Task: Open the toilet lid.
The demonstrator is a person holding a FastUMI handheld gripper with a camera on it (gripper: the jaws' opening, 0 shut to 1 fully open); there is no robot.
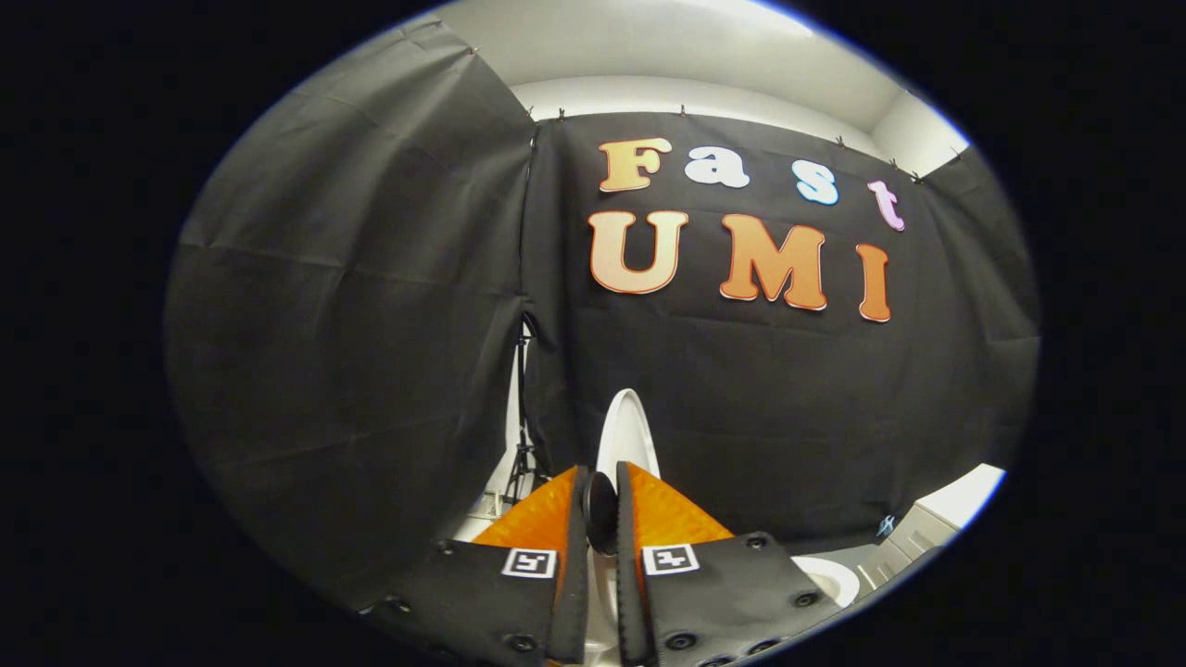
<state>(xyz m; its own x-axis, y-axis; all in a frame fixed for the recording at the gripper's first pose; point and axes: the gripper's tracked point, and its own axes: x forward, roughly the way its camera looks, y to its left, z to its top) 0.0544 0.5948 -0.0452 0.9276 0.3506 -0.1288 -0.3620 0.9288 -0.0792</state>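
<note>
Tool (600,514): my fingers sit nearly closed, only a thin gap between them. The white toilet lid (626,435) stands edge-on in that gap, and a small dark round pad (598,509) shows there too, seemingly a bumper on the lid's underside. I judge the tool clenched on the lid's edge, both fingers pressing on it, though the contact faces themselves are hidden from me.

Lid position: it rises upright out from between the fingertips, its rounded top just beyond them, against the black cloth wall (760,389). It looks close to vertical, not lying flat over the bowl.

Below and to the side of the tool: a curved white piece of the toilet rim (829,576) peeks out, uncovered. That fits a lid already lifted off the seat.

Farther out: a dark stand with thin legs (524,445) in the gap between the two cloth panels, a pale cabinet corner (913,537) low beyond the rim, white ceiling above the cloth.

Progress, as I read it: the lift is mostly done. What seems left is to lean the lid back until it rests on its own, then release and draw the tool away. I cannot tell whether it already stands against anything behind.
</note>
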